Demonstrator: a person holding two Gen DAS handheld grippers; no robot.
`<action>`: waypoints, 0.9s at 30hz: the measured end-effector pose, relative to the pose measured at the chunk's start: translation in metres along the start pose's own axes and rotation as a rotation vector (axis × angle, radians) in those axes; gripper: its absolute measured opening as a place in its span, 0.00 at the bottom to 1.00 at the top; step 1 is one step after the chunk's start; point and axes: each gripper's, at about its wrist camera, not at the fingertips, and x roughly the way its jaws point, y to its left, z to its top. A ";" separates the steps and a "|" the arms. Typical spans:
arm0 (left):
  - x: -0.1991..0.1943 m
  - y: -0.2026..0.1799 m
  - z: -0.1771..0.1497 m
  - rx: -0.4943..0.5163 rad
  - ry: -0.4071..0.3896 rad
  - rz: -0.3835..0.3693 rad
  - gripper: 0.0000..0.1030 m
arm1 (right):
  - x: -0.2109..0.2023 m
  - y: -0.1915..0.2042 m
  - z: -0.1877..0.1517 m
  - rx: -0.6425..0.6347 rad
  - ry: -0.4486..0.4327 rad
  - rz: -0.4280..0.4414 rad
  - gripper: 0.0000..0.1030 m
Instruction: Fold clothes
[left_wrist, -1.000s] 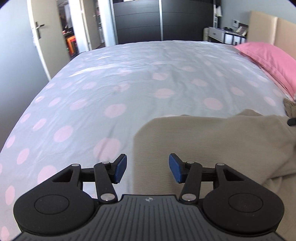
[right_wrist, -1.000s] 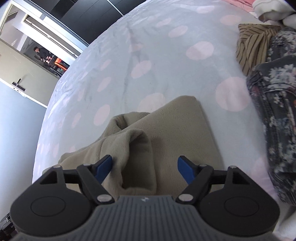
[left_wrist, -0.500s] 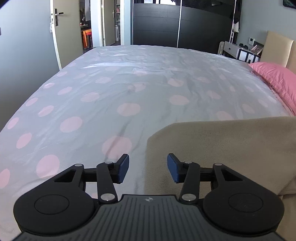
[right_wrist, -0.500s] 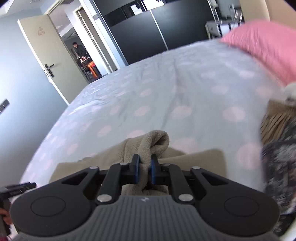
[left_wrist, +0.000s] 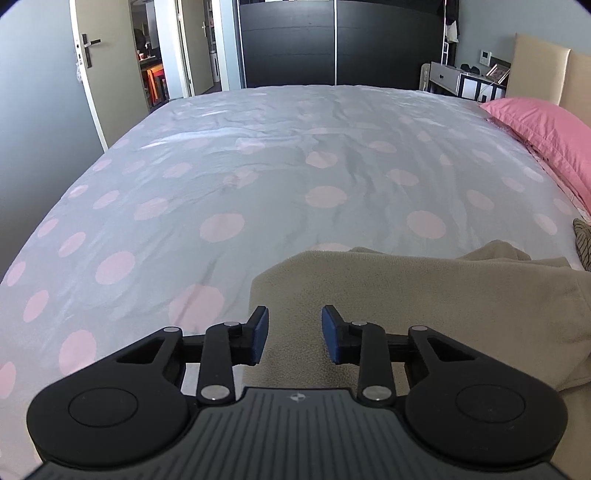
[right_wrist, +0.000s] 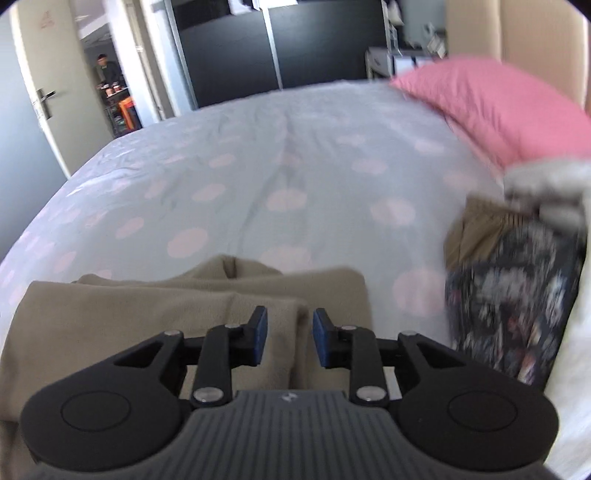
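Beige fleece garment (left_wrist: 406, 291) on the spotted bed (left_wrist: 258, 177)

The left hand-held gripper (left_wrist: 294, 334) hovers over the garment's left edge, its jaws narrowly apart and just been closing, nothing pinched. The right hand-held gripper (right_wrist: 285, 338), jaws parted narrowly after just opening, sits above a fleece fold. A floral garment (right_wrist: 513, 295) lies right of the fleece, below the pink pillow (right_wrist: 495, 107).

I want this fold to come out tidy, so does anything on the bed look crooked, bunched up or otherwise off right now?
One thing: the beige fleece garment is not flat. A bunched ridge sticks out past its far edge in both views. Beside it, the floral garment and striped one lie in a loose heap.
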 end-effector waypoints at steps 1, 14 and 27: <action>0.003 -0.003 0.000 0.001 0.007 0.004 0.24 | -0.001 0.009 0.002 -0.033 0.004 0.020 0.30; 0.091 0.000 -0.011 -0.021 0.153 -0.018 0.24 | 0.088 0.033 -0.025 -0.140 0.133 0.004 0.28; 0.104 -0.005 0.003 0.025 0.187 0.080 0.19 | 0.113 0.035 -0.006 -0.121 0.174 -0.010 0.36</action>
